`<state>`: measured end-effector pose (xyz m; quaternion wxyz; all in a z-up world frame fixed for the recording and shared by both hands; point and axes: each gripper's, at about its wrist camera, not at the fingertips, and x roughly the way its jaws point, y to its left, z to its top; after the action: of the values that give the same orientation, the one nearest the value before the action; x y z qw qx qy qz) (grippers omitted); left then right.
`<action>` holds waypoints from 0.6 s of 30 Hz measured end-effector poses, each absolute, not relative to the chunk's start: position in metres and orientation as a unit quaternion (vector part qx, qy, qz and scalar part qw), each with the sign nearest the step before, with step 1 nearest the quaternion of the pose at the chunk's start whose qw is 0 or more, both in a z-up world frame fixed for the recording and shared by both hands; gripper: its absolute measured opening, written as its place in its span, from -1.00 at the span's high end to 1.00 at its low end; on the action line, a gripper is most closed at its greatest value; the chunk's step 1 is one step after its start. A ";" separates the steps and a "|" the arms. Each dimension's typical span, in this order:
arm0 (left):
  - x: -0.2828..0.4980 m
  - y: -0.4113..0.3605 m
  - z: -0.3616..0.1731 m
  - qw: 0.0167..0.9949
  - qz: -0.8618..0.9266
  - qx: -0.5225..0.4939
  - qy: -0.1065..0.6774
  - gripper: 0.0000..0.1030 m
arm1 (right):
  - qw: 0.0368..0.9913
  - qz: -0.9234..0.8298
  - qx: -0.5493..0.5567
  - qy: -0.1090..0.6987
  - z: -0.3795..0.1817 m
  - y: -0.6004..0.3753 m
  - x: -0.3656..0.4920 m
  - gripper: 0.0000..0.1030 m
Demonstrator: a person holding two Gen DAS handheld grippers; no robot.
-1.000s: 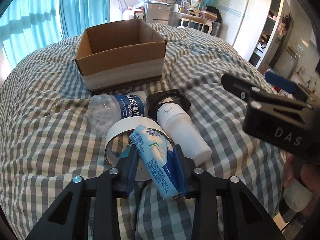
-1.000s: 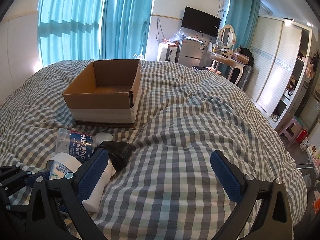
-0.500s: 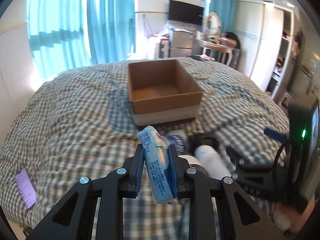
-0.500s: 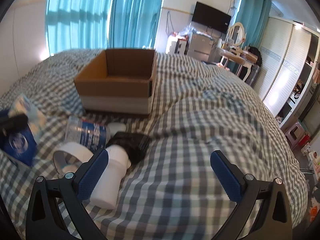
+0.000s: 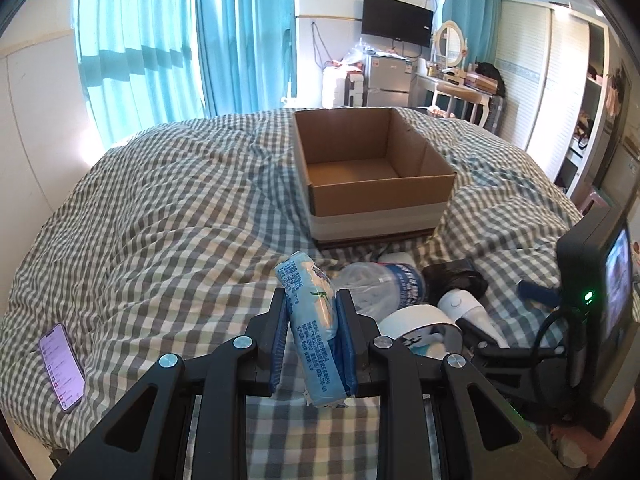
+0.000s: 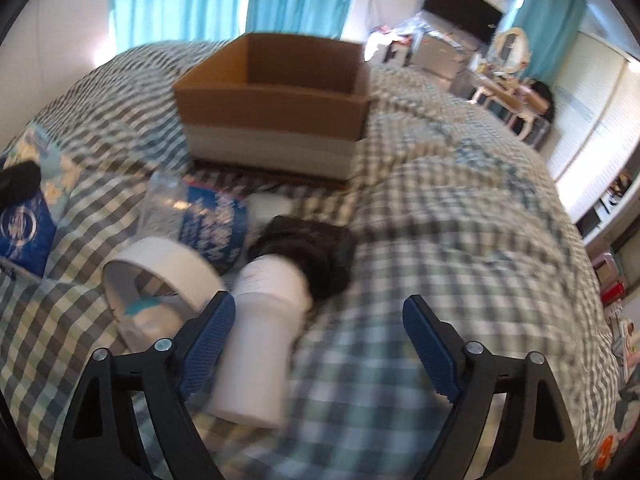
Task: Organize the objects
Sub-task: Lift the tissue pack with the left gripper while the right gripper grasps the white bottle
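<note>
A: Left gripper (image 5: 312, 344) clamped on the tissue pack (image 5: 310, 320), held above the quilt, short of the empty cardboard box (image 5: 376, 184). Soft and light, I judge; mid-body grip suits.

B: Right gripper (image 6: 316, 344) closing around the white bottle (image 6: 260, 344), pads not yet pressing. Probably smooth, rigid.

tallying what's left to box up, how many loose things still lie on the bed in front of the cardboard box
4 visible: clear water bottle, black item, white bottle, tape roll, clustered before the cardboard box. The tissue pack is already lifted. More may hide underneath.
</note>
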<state>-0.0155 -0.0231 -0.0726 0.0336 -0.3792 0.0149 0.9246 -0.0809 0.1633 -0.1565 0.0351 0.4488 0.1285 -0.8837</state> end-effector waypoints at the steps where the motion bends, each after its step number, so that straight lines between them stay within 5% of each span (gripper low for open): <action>1: -0.016 -0.026 -0.074 0.032 0.925 -0.379 0.014 0.54 | 0.035 -0.883 0.450 0.132 -0.159 0.160 -0.082 -0.56; 13: -0.023 -0.046 -0.075 0.022 0.927 -0.374 -0.001 0.54 | 0.047 -0.867 0.472 0.150 -0.168 0.153 -0.073 -0.41; 16: -0.023 -0.051 -0.075 0.023 0.927 -0.374 -0.006 0.54 | 0.056 -0.861 0.480 0.157 -0.171 0.149 -0.071 -0.24; 18: -0.023 -0.053 -0.074 0.023 0.928 -0.373 -0.008 0.54 | 0.068 -0.857 0.488 0.151 -0.173 0.148 -0.072 0.12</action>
<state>-0.0231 -0.0528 -0.0743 0.0228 -0.3729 -0.0084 0.9276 -0.0718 0.1483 -0.1732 0.0677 0.4875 0.1512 -0.8572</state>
